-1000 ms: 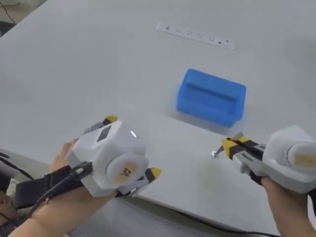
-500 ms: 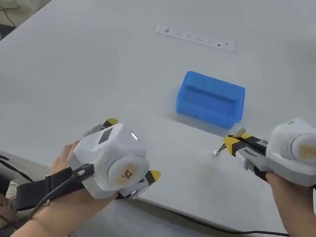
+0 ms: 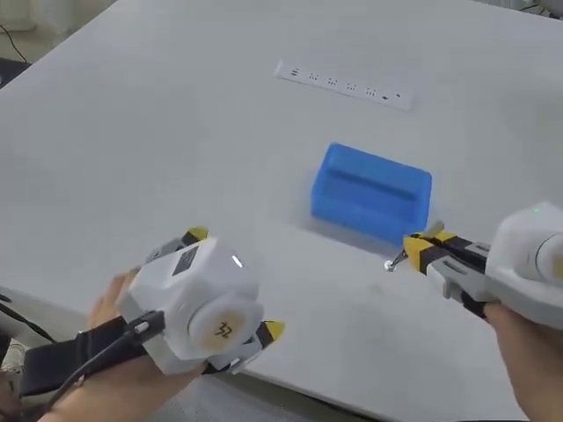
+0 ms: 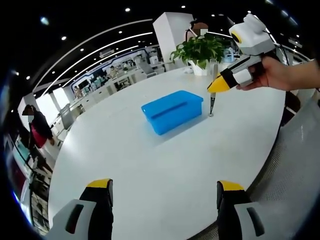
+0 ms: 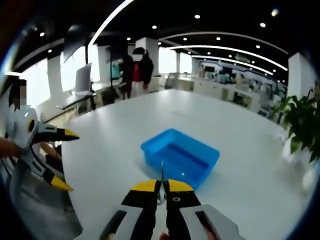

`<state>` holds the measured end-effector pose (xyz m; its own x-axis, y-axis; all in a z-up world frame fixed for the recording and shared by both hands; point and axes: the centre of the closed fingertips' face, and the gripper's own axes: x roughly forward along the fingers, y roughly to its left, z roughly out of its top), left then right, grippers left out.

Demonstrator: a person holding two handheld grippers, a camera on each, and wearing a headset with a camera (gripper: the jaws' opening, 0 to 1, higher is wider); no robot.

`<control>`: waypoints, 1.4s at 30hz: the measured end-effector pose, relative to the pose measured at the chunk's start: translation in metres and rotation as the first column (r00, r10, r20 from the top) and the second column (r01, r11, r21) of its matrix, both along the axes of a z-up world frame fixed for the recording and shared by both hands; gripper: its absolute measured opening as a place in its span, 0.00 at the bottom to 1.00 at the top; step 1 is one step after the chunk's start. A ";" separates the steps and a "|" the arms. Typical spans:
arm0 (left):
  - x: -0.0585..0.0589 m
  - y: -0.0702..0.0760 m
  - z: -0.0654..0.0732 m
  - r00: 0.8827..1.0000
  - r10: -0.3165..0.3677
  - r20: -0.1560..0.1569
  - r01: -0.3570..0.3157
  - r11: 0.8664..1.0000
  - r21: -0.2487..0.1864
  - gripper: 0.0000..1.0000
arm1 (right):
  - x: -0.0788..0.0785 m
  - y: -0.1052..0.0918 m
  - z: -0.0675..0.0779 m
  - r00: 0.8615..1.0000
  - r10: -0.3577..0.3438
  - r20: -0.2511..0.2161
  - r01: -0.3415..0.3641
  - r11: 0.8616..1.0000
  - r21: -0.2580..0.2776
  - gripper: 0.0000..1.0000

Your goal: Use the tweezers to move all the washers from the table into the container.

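Right gripper (image 5: 161, 186) fingers pinch the tweezers (image 4: 211, 106), tips just beside the blue container (image 3: 365, 214); left gripper (image 4: 164, 192) fingers gape wide, empty.

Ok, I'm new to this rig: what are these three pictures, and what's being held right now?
There is no robot arm here: a person holds a two-jaw gripper in each hand. The rectangular picture comes from a headset camera looking down at the white table. Each round picture comes from a camera riding on one gripper, looking along its jaws. The left gripper is open and holds nothing. The right gripper is shut on thin metal tweezers, whose tip points down at the table beside the blue container. A white power strip lies farther back. Any washers are too small for me to make out.
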<state>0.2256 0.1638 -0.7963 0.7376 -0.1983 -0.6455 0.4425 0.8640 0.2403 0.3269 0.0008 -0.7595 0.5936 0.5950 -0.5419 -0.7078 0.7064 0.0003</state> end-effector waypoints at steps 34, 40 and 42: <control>0.000 0.004 -0.005 0.999 0.022 -0.023 -0.021 1.000 0.019 0.87 | 0.078 -0.005 -0.020 0.996 -0.083 0.044 0.087 0.993 -0.075 0.02; -0.001 0.002 -0.006 1.000 0.012 -0.029 -0.012 1.000 0.028 0.86 | 0.079 -0.009 -0.037 0.995 -0.096 0.010 0.097 0.990 -0.102 0.03; -0.001 0.002 -0.006 1.000 0.011 -0.029 -0.010 1.000 0.027 0.86 | 0.077 -0.009 -0.040 0.995 -0.101 -0.002 0.100 0.990 -0.095 0.03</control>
<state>0.2242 0.1660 -0.8026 0.7201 -0.1725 -0.6721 0.4405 0.8620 0.2507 0.4039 -0.0081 -0.7992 0.6439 0.4783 -0.5971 -0.6333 0.7711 -0.0653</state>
